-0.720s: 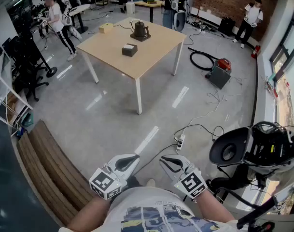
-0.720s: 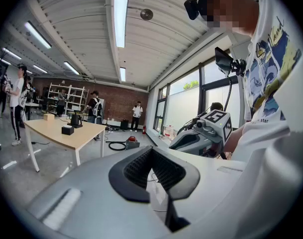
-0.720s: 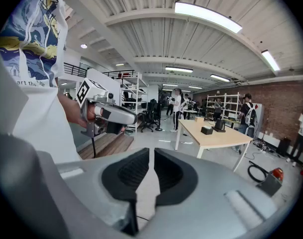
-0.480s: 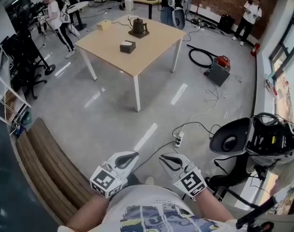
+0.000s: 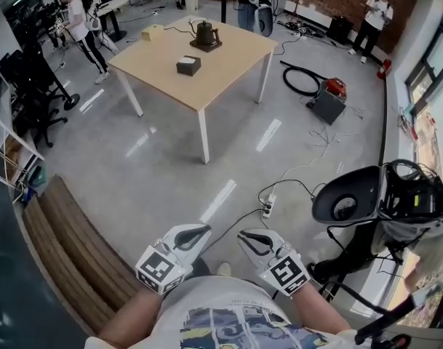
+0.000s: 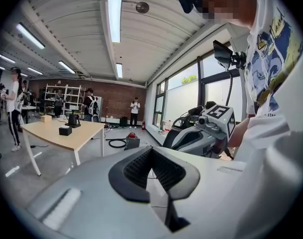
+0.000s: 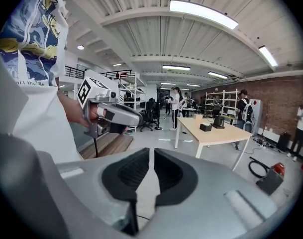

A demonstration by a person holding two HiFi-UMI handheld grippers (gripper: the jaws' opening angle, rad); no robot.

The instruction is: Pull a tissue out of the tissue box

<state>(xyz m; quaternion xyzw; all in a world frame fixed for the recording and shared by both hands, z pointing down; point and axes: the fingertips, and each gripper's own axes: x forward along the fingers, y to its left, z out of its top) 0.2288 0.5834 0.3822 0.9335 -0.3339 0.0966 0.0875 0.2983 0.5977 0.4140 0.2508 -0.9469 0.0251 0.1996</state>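
both tools are held low, close to the person's shirt, and carry nothing: the left tool has its jaws pressed together, and the right tool shows a thin slit between its jaws. the tissue box, dark with a white top, stands on the wooden worktop far across the floor, so i judge the task is only at the approach. the next move calls for walking there and spreading one tool over the top of the box.
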